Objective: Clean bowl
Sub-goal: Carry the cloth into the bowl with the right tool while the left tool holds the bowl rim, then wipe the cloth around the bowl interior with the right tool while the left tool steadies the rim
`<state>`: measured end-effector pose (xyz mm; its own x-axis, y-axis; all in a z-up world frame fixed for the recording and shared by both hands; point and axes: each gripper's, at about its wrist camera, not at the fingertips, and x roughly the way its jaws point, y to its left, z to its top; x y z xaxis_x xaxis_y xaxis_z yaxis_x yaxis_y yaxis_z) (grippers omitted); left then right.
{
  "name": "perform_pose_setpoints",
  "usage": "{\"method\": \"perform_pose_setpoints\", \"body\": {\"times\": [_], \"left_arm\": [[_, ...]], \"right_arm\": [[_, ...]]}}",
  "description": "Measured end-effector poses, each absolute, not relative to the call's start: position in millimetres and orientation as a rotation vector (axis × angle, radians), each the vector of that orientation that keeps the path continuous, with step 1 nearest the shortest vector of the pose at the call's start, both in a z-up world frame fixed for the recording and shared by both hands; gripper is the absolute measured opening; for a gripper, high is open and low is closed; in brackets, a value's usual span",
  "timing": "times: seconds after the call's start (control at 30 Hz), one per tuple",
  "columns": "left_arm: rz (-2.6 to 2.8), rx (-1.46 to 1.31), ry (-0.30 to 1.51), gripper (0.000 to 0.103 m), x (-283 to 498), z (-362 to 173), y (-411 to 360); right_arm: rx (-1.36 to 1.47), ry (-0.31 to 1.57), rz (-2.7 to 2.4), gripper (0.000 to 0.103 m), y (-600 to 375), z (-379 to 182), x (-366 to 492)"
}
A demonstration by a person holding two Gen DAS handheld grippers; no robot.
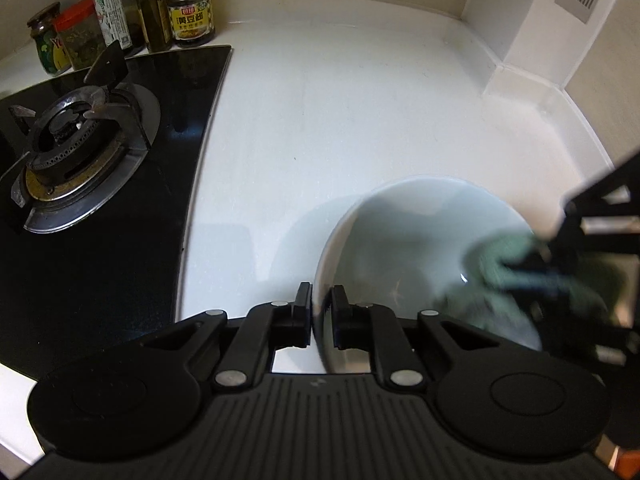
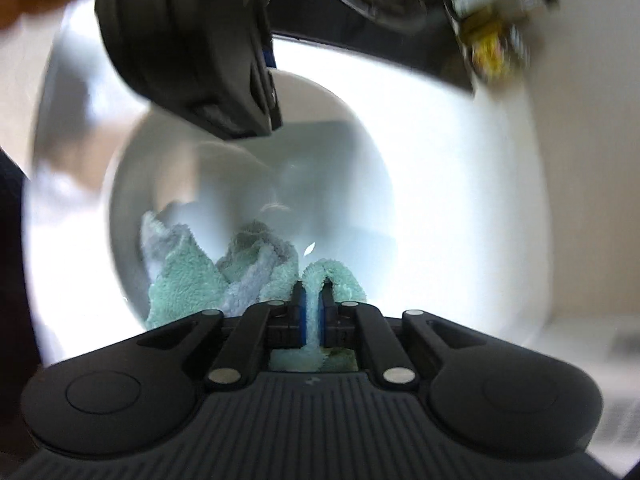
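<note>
Bowl (image 1: 400, 240) sits on the white counter (image 1: 340, 120), right of the stove (image 1: 100, 152), its near-left rim pinched by the left gripper (image 1: 320, 304). Inside it, the right gripper (image 2: 312, 300) is clamped on a green cloth (image 2: 188, 276). Jars (image 1: 188, 12) stand far left.

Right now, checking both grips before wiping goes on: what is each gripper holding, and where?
Left gripper pinches the white bowl by its near rim. Right gripper clamps a fold of the green cloth inside the bowl.
</note>
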<state>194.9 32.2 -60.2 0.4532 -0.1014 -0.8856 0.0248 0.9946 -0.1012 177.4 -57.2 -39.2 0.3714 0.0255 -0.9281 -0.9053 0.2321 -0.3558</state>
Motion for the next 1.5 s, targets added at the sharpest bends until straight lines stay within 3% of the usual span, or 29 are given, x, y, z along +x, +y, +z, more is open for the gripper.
{"method": "perform_pose_setpoints", "body": {"times": [0.2,0.27,0.37,0.6,0.9,1.0,1.1,1.27,1.4,1.5], "left_arm": [[-0.078,-0.098,1.112,0.018,199.3,-58.9,31.8],[-0.087,-0.117,1.126,0.016,200.7,-58.9,35.7],[-0.119,-0.143,1.147,0.012,201.1,-59.1,42.3],[-0.153,-0.114,1.152,0.009,197.7,-59.4,41.6],[-0.140,-0.076,1.122,0.010,192.1,-60.0,39.8],[-0.129,-0.055,1.107,0.013,190.2,-60.0,37.4],[-0.123,-0.057,1.101,0.014,191.2,-59.4,36.3],[-0.112,-0.060,1.099,0.020,196.8,-57.9,32.1],[-0.099,-0.076,1.105,0.022,202.8,-57.8,32.0],[-0.098,-0.086,1.113,0.022,205.3,-57.9,32.7]], "right_arm": [[-0.809,1.113,0.969,0.005,-60.1,-25.7,189.2],[-0.527,1.136,0.999,0.004,-73.7,-16.2,206.7],[-0.365,1.013,0.907,0.004,-95.4,-4.8,223.0],[-0.792,0.550,1.100,0.004,-65.2,-14.2,199.4],[-1.416,0.359,1.147,0.003,-60.0,-68.3,165.9],[-1.497,0.487,1.032,0.003,-49.0,-81.2,162.2],[-1.421,0.731,0.950,0.005,-47.8,-74.5,162.1],[-1.096,1.074,0.959,0.005,-56.1,-45.0,165.0],[-0.794,1.141,1.058,0.006,-66.5,-34.3,158.2],[-0.354,1.166,1.075,0.006,-85.4,-33.6,173.1]]}}
